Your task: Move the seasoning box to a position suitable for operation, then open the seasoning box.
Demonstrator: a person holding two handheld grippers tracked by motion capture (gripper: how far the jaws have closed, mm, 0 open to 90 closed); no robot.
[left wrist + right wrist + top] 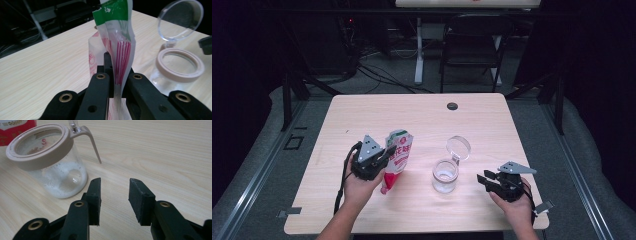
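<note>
Left gripper (pixel 387 154) is pinching the floppy pouch (pixel 397 151) tight, left of the jar (pixel 445 175); right gripper (pixel 115 195) is idling half-open beside it, holding nothing. Unsteadied jar could tip, spilling grains.

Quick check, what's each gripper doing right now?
Left gripper: closed on the red, white and green pouch, holding it upright.
Right gripper: open, fingers empty, beside the glass jar.

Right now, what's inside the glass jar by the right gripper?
The glass jar stands with its lid flipped open. A thin layer of white granules covers the bottom; the rest looks empty. The beige rim hides a little of the inner wall.
</note>
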